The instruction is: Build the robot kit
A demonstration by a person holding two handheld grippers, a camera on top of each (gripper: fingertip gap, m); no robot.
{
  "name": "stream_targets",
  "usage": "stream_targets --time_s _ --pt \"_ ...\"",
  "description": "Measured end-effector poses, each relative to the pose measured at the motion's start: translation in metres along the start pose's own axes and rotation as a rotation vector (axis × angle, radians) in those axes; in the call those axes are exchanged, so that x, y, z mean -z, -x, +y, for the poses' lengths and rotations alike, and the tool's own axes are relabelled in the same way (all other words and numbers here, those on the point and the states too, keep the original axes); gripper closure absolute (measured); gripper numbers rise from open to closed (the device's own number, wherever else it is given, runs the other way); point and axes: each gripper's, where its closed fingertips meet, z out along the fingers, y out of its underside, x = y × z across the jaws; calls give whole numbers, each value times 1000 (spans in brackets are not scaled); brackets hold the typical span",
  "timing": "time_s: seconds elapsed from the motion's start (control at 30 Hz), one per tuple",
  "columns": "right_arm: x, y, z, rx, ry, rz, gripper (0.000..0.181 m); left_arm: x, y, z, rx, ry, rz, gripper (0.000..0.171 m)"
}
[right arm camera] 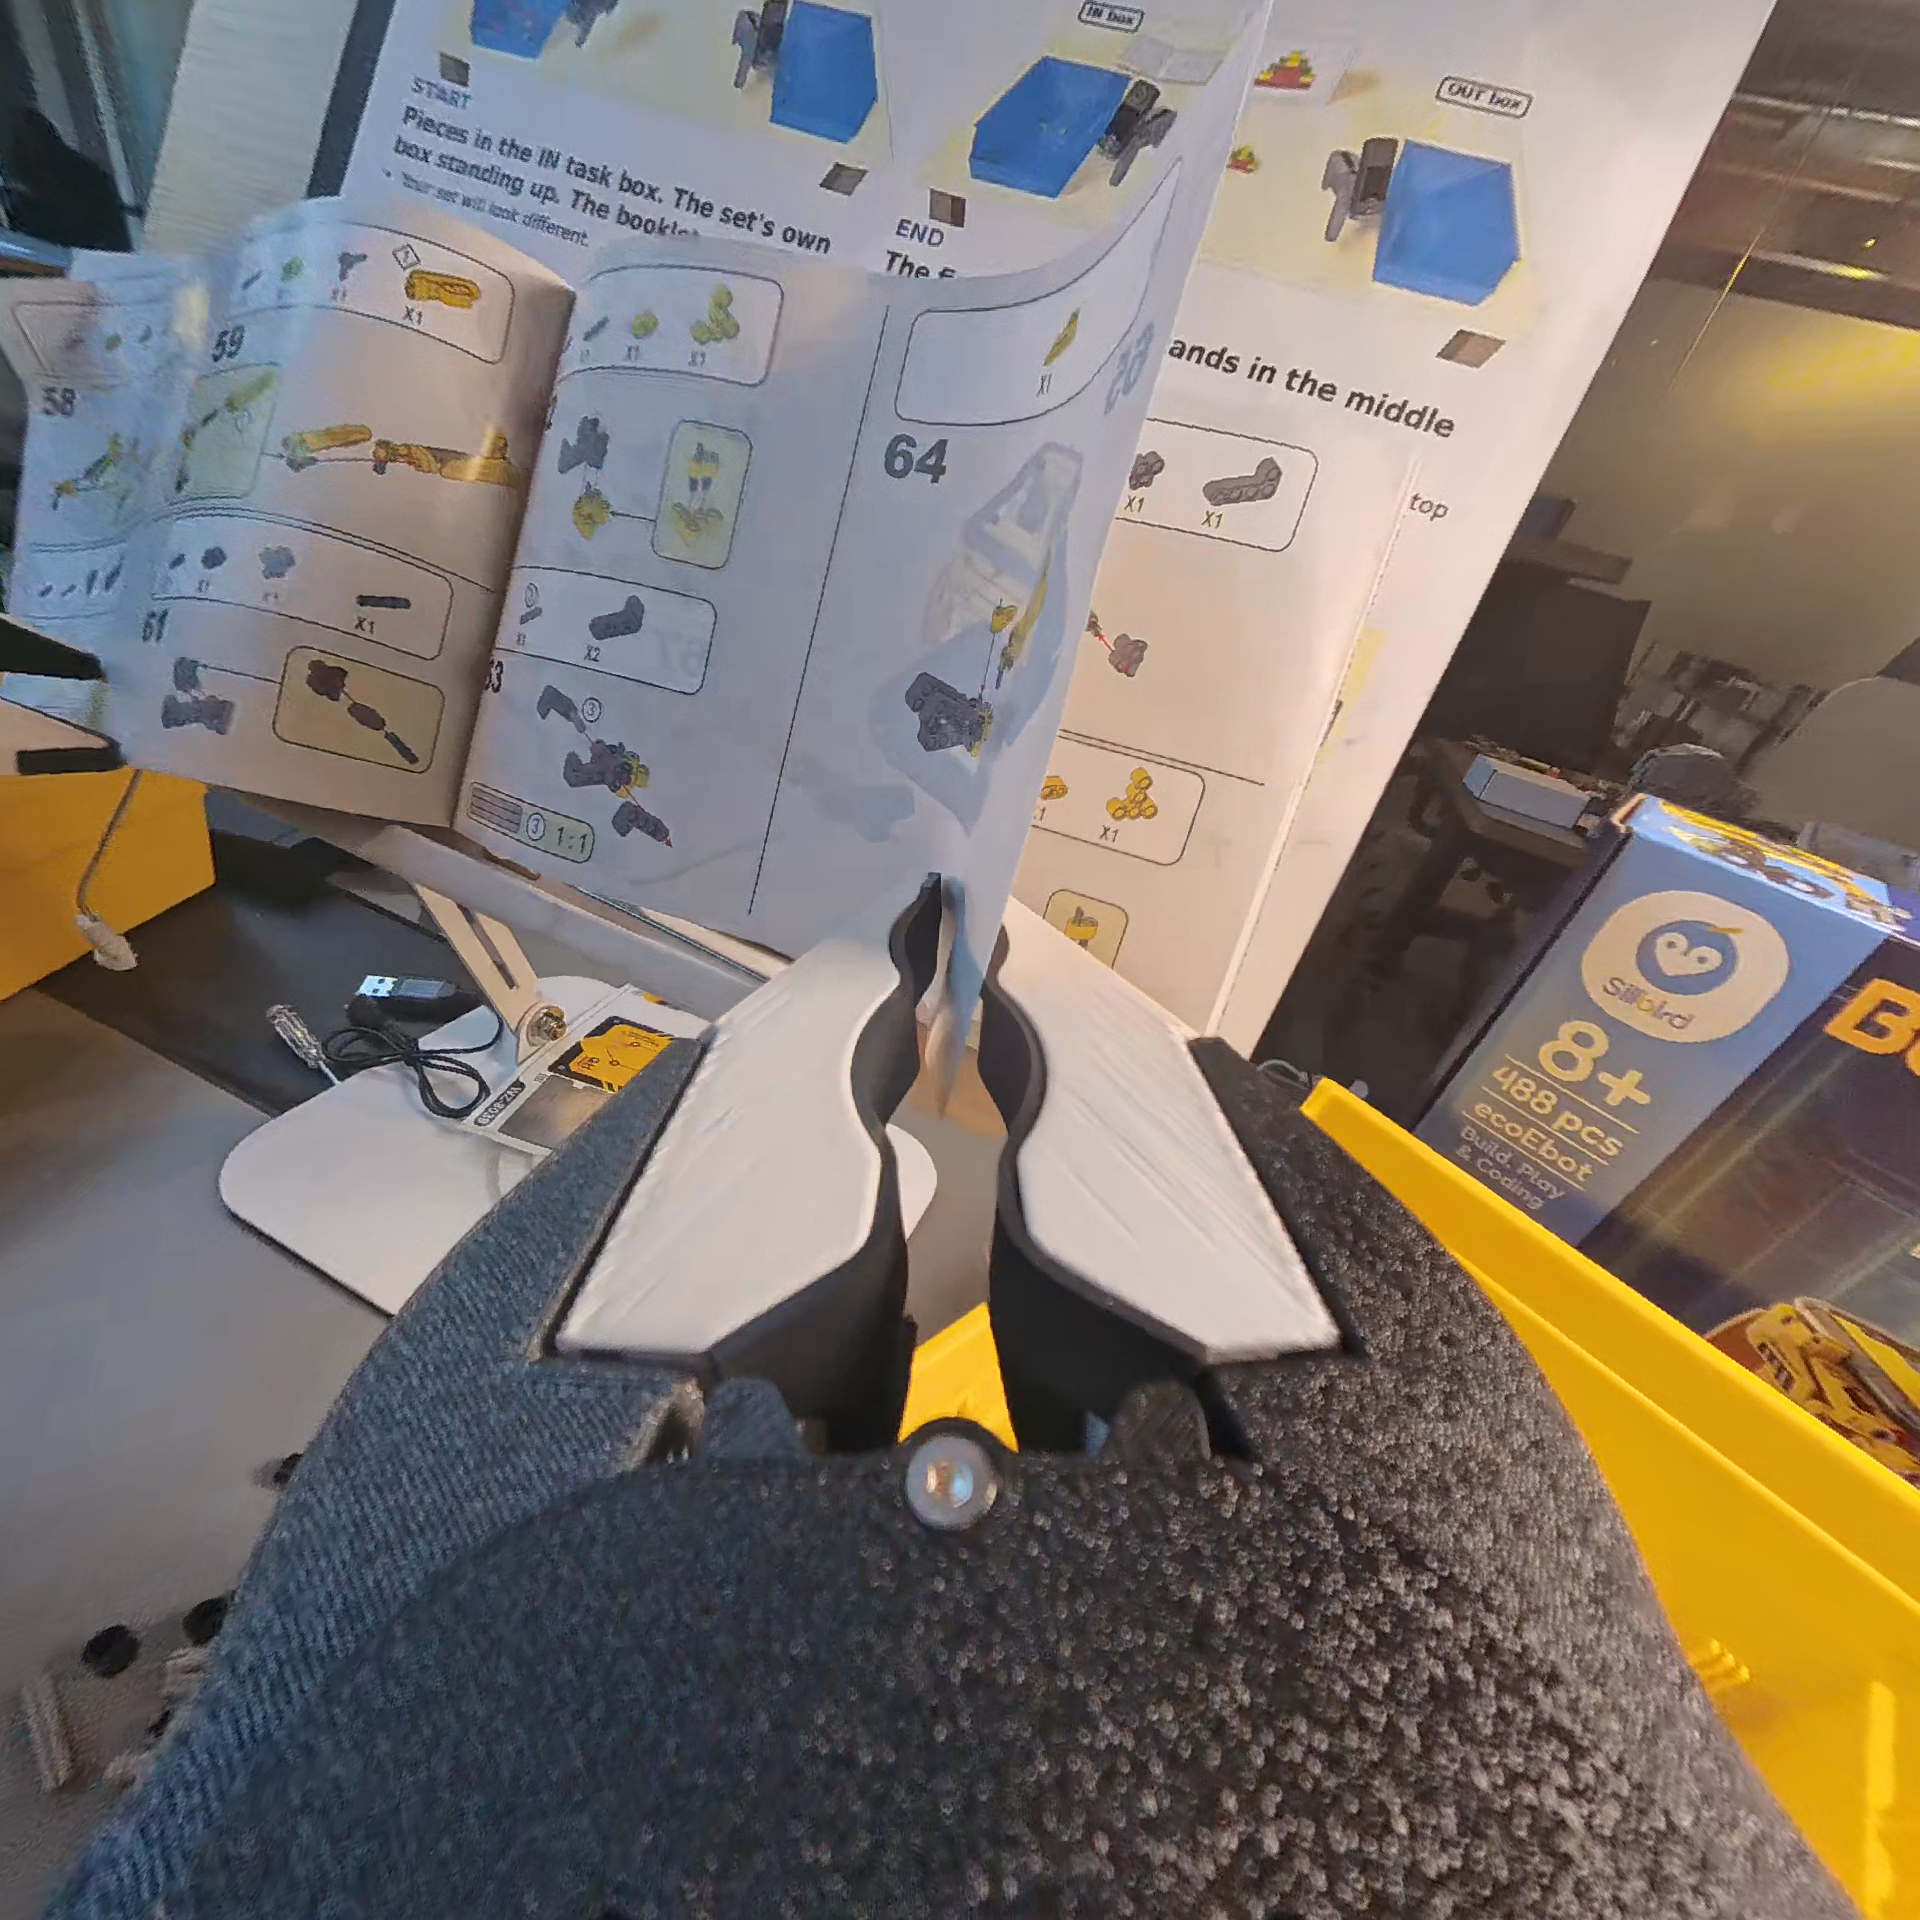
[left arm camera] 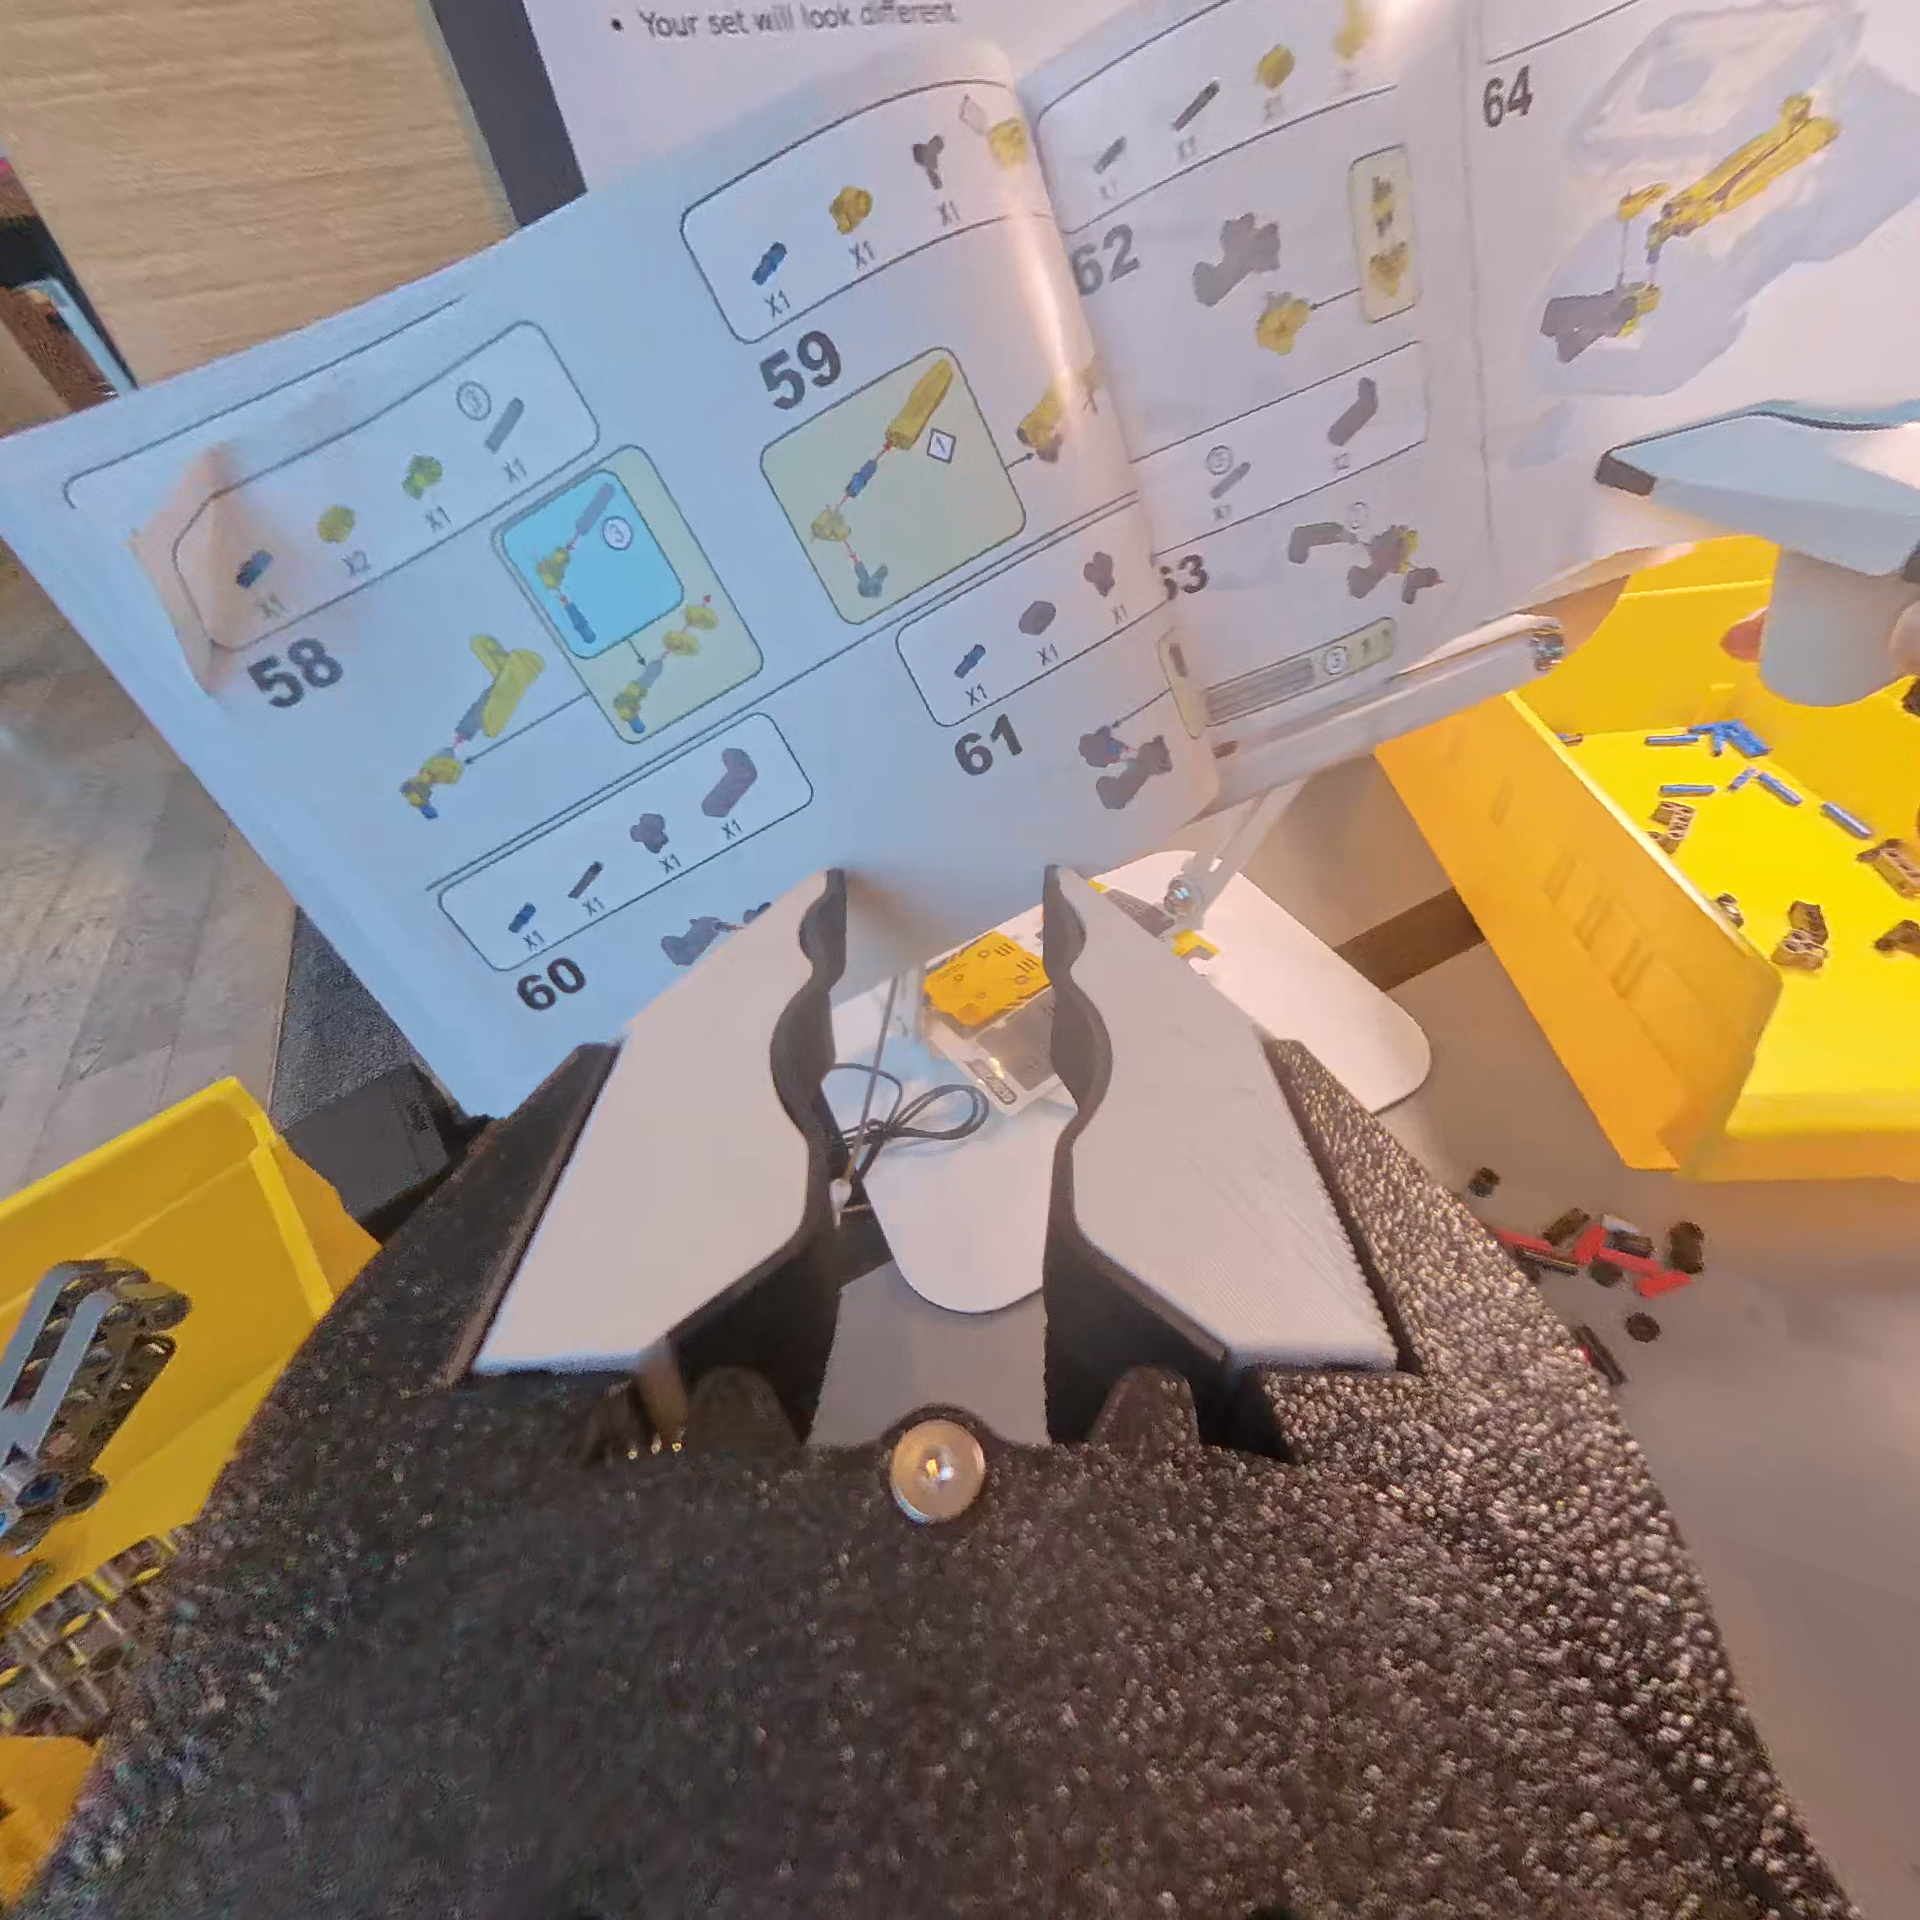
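Pinching the lower edge of one booklet page [right arm camera: 914,644], the right gripper [right arm camera: 961,935] has its fingers [right arm camera: 790,1122] closed on the paper, which curls up ahead of them. The left gripper [left arm camera: 940,904] is spread open with nothing between its fingers [left arm camera: 707,1091], the instruction booklet [left arm camera: 623,540] standing just beyond the tips. A white stand base [left arm camera: 1351,1029] and coiled black cable [left arm camera: 904,1117] lie on the tabletop [left arm camera: 1714,1455] ahead, a yellow bin [left arm camera: 1558,935] off to the right.
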Motion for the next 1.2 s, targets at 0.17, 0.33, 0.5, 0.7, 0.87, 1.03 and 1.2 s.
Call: stream_targets --time_s 0.17,0.33,0.5,0.7,0.87,1.03,1.2 --pt "-12 -7 2 23 68 0 179 -11 14 -2 8 -3 -74 136" --pt "-13 -9 4 0 89 -25 179 -11 22 -4 -11 -16 -95 136" --pt "-13 -9 4 -44 89 -41 179 -12 25 -4 -22 -18 -93 135" --pt "-9 -13 10 -107 97 -34 180 -12 27 -3 10 -38 -74 135" --pt "-5 -14 15 -160 94 -37 180 -10 27 -3 15 -48 -73 135" --pt "-1 -17 19 -203 87 -36 180 -4 27 -1 47 -54 -68 135" --pt "2 -18 21 -236 78 -44 180 0 22 -7 26 -62 -61 135"
